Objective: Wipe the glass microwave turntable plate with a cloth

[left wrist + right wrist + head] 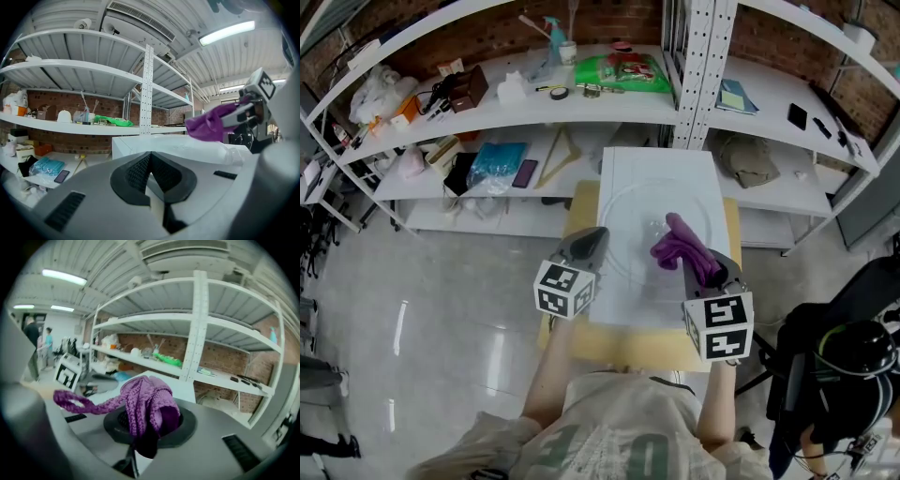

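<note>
The clear glass turntable plate (645, 208) lies flat on a white box-like top (623, 300) and shows only as a faint ring. My right gripper (705, 264) hovers over the plate's right part, shut on a purple knitted cloth (682, 246). The cloth bulges out of the jaws (146, 405), and one strand trails to the left. My left gripper (597, 232) is at the plate's left rim, shut, with nothing visible between its pads (140, 172). From the left gripper view, the purple cloth (212, 123) hangs above the white top.
The white top rests on a wooden table (623, 345). Behind it stand white shelves (534, 108) with a green packet (623, 70), bottles, tools and a steel upright (698, 66). A dark chair (834, 347) is at the right. People stand far off (40, 345).
</note>
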`<state>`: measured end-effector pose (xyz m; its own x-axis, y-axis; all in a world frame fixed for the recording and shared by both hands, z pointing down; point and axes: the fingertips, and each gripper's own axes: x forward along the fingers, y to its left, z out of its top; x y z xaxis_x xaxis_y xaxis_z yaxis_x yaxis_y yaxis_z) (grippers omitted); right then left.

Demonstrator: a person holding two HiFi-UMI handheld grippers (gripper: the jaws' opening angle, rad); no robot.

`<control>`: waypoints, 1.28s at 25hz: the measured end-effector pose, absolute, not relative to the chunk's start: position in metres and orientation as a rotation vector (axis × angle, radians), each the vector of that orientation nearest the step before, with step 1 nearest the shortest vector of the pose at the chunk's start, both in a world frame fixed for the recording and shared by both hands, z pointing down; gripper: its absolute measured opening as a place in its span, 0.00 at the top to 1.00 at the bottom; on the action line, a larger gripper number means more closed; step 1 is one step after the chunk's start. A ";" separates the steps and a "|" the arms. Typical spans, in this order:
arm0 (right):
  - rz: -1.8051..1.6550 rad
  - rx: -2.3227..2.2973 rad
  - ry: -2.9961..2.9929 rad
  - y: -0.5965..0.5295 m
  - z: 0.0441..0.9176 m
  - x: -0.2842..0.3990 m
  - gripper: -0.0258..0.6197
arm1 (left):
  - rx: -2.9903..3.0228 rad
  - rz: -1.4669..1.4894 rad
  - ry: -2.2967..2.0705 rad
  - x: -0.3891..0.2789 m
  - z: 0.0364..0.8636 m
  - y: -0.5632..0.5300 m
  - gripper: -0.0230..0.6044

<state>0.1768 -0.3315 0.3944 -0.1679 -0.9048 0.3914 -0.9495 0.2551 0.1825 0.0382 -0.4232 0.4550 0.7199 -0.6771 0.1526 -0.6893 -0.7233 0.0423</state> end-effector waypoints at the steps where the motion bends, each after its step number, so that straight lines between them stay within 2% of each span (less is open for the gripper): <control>1: 0.172 1.794 -2.143 -0.344 0.386 0.187 0.88 | 2.824 0.196 -1.127 0.038 0.455 -0.423 0.96; 5: 0.216 2.018 -2.037 -0.393 0.382 0.224 0.88 | 2.823 0.197 -1.128 0.038 0.456 -0.422 0.96; 14: 0.258 1.842 -1.815 -0.446 0.413 0.247 0.88 | 2.826 0.195 -1.125 0.038 0.453 -0.421 0.96; 32: 0.284 1.747 -1.907 -0.379 0.425 0.229 0.88 | 2.799 0.192 -1.172 0.032 0.453 -0.423 0.96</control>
